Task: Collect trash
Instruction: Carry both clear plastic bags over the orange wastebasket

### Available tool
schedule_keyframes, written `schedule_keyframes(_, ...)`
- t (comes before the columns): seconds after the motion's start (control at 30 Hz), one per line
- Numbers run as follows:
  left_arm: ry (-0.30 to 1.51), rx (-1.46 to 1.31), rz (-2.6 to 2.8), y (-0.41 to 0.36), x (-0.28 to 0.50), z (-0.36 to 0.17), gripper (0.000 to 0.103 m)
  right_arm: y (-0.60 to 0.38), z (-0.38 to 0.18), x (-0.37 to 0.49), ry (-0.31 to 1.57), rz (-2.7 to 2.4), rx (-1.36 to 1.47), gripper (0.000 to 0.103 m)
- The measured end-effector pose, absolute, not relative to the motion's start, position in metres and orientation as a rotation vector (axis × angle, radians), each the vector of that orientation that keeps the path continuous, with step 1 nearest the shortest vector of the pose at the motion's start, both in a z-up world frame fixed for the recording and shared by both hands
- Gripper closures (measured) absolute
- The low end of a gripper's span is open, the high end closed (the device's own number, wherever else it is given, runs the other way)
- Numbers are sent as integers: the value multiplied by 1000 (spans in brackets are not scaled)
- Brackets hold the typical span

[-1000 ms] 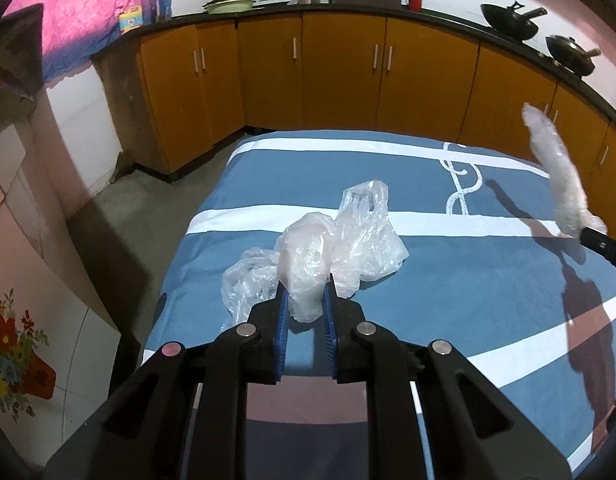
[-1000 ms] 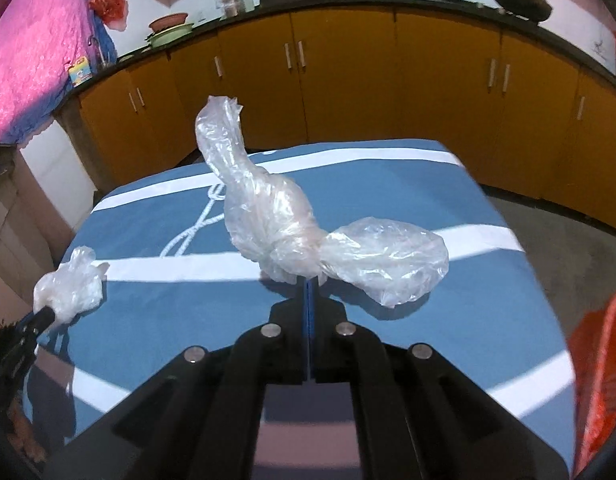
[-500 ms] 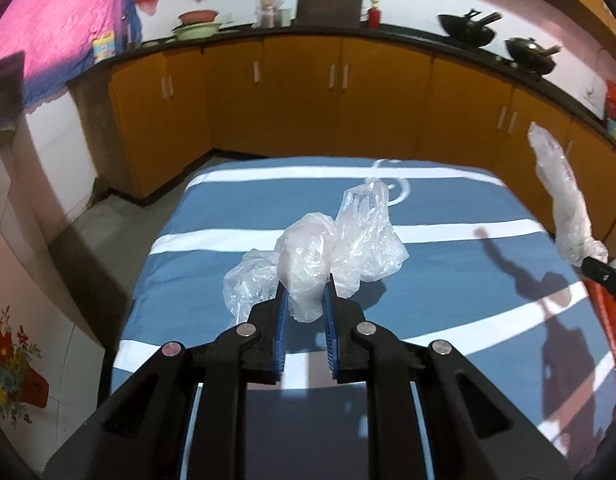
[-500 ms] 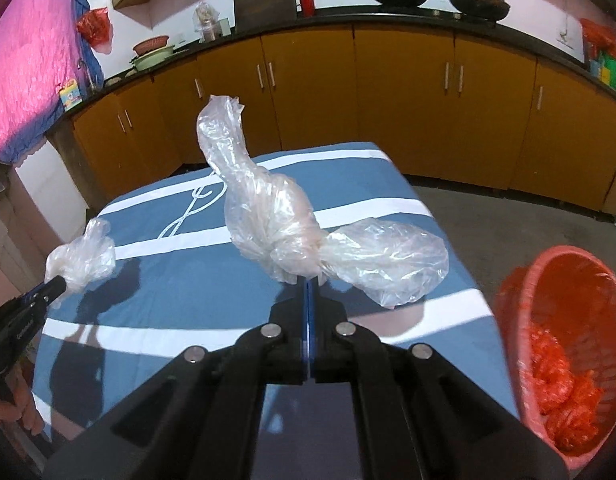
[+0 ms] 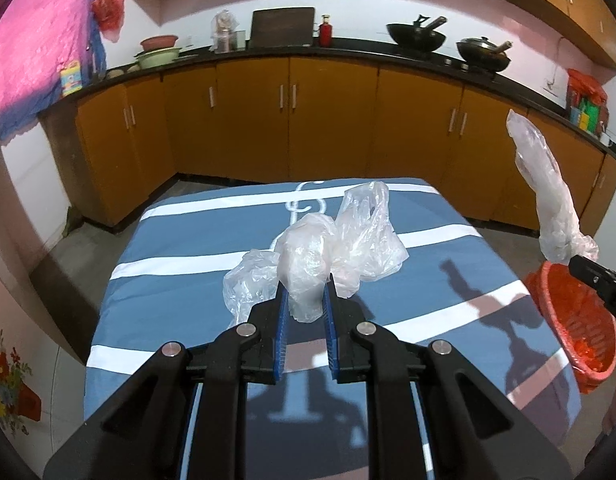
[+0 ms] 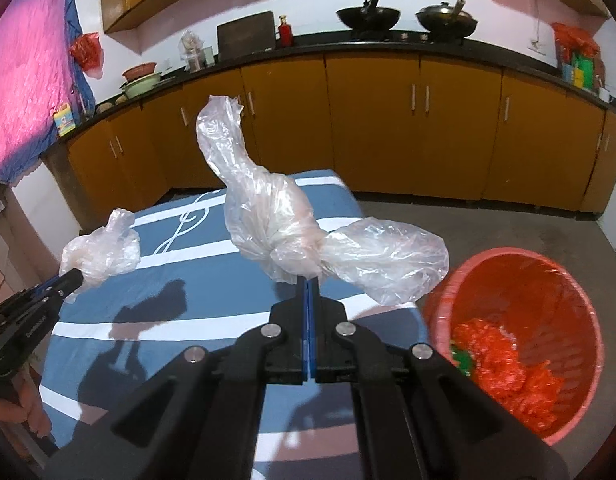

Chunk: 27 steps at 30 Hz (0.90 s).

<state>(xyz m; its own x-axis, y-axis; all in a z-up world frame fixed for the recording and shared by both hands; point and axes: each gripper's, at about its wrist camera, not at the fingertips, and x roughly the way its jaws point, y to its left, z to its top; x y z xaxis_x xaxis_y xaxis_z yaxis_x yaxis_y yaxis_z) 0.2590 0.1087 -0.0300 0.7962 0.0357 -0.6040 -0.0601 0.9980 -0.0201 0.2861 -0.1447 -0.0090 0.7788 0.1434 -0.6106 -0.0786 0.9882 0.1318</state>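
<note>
My left gripper [image 5: 304, 294] is shut on a crumpled clear plastic bag [image 5: 308, 260] and holds it above the blue striped table [image 5: 180, 280]. My right gripper [image 6: 309, 280] is shut on a second, longer clear plastic bag [image 6: 276, 224], held in the air near the table's right edge. The left gripper and its bag [image 6: 100, 252] show at the left of the right wrist view. The right gripper's bag [image 5: 547, 196] shows at the right of the left wrist view. A red trash basket [image 6: 563, 280] stands on the floor right of the table, with red waste inside.
Orange kitchen cabinets [image 5: 292, 120] run along the back wall under a black counter with woks [image 5: 415, 34] and bowls. Grey floor [image 6: 487, 224] lies between table and cabinets. The basket also shows in the left wrist view [image 5: 547, 300].
Both grippers have swung to the right and upward with their bags. The red basket has come into view beside the table in both views and now lies close under the right gripper.
</note>
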Motion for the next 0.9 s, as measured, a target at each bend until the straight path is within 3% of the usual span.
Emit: schedule_keyframes(0.9,641,43,-190,-35,259,-21,87,-298,-10,228,624,-140,226,101)
